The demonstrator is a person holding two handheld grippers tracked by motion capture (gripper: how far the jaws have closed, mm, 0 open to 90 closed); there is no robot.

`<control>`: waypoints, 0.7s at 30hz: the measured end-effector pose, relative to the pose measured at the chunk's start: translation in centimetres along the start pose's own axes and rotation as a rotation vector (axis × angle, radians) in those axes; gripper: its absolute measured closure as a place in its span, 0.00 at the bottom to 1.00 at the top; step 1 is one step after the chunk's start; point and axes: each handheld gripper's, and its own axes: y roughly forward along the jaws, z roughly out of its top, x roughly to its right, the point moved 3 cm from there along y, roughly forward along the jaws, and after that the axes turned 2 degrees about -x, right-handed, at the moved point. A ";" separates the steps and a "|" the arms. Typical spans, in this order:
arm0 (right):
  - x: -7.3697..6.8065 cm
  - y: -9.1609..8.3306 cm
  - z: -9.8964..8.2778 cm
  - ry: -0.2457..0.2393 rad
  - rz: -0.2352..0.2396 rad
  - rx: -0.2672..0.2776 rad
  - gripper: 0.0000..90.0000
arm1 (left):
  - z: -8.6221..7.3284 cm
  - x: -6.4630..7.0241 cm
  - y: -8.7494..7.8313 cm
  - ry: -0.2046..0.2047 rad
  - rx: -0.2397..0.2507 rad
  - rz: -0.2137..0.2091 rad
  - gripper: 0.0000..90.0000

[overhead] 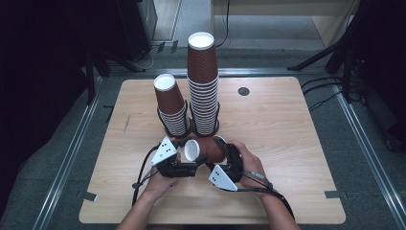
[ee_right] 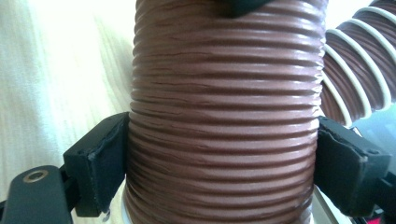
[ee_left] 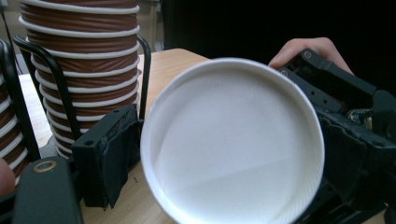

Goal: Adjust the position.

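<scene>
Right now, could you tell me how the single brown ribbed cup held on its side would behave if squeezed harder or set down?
The ribbed paper cup looks thin-walled and empty, so probably light and crushable under the right gripper, whose jaws press both sides. Its ridges likely resist slipping. Laid sideways on the wooden table, the round tapered body would probably roll in a curve.

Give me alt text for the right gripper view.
A ribbed brown cup fills the frame, clamped on both sides by the black tongs. A cup stack sits at right, over a light wooden table.
</scene>
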 end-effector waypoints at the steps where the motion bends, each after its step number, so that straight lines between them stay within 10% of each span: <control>1: 0.1 0.0 0.0 -0.001 -0.006 0.001 0.15 | 0.0 0.0 0.0 0.000 -0.002 -0.002 0.16; 21: -0.3 0.0 0.1 -0.078 0.005 -0.008 0.12 | -0.2 -0.1 0.0 -0.005 -0.014 -0.040 0.24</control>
